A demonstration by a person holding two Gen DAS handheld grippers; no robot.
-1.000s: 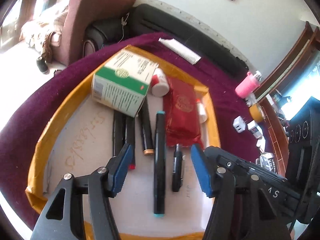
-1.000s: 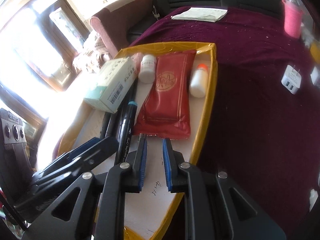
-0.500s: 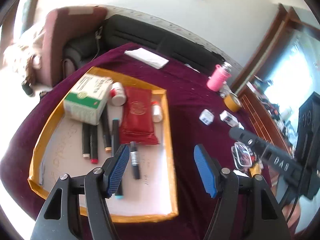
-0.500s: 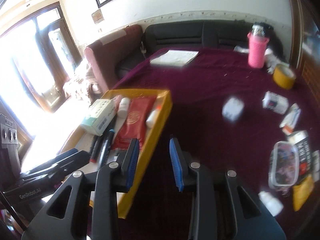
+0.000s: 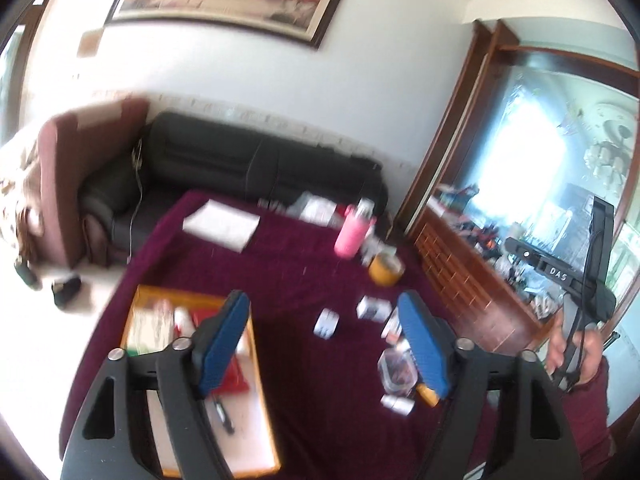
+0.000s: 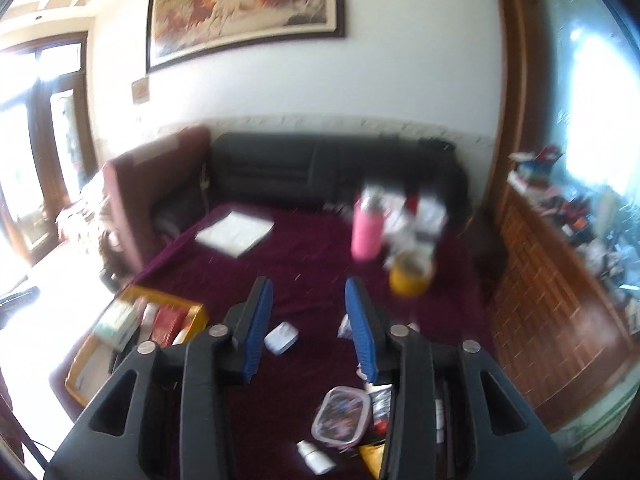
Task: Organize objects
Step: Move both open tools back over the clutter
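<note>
Both views blurred. Landmark: the yellow-rimmed tray (image 5: 256, 396) on the maroon-covered tabletop (image 5: 304, 272).

Left tool (image 5: 324, 344): blue pads apart, nothing between them, jaws have just been opening. It hangs in the air above the tabletop, just right of the tray's right rim.

Right tool (image 6: 308, 332): pads apart, nothing held, jaws have just been opening too. It is up off the cloth, well right of the tray (image 6: 80, 364). In the left view a hand (image 5: 576, 348) grips that tool's handle far right of the tray.

Inside the tray: green-white box (image 5: 146, 328) at the far end, white bottle (image 5: 182, 318) beside it, red packet (image 5: 236, 376) partly behind the left tool's finger, dark pen (image 5: 222, 412) nearer the camera end. Details smeared.

Right of the tray, loose on the cloth: white charger block (image 6: 282, 338) near it, clear lidded container (image 6: 340, 416) further right and nearer the camera, small white bottle (image 6: 316, 456) by that container, small box (image 5: 372, 308).

Beyond the tray, far side of the tabletop: white paper pad (image 5: 222, 226), pink bottle (image 5: 352, 236), yellow tape roll (image 5: 386, 270). Black sofa (image 5: 248, 168) behind the tabletop.
</note>
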